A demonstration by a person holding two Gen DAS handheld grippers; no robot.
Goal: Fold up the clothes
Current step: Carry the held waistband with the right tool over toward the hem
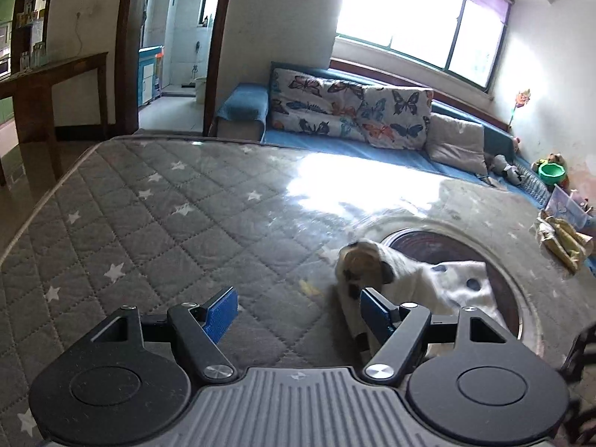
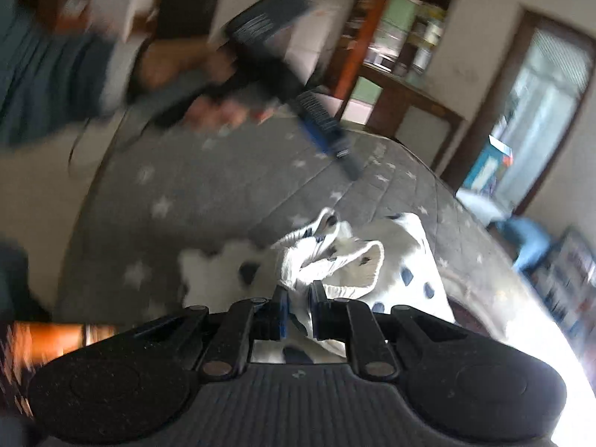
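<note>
A white garment with dark blue dots lies bunched on the grey star-quilted mattress, at the right in the left wrist view. My left gripper is open and empty above the mattress, its right finger next to the garment's edge. In the blurred right wrist view my right gripper is shut on the garment near its ribbed hem and holds it lifted. The left gripper and the person's hand show beyond it.
A round dark hole in the mattress lies under the garment. A blue sofa with butterfly pillows stands behind, under a bright window. A wooden table and doorway are at the left. Toys and bags sit at the right.
</note>
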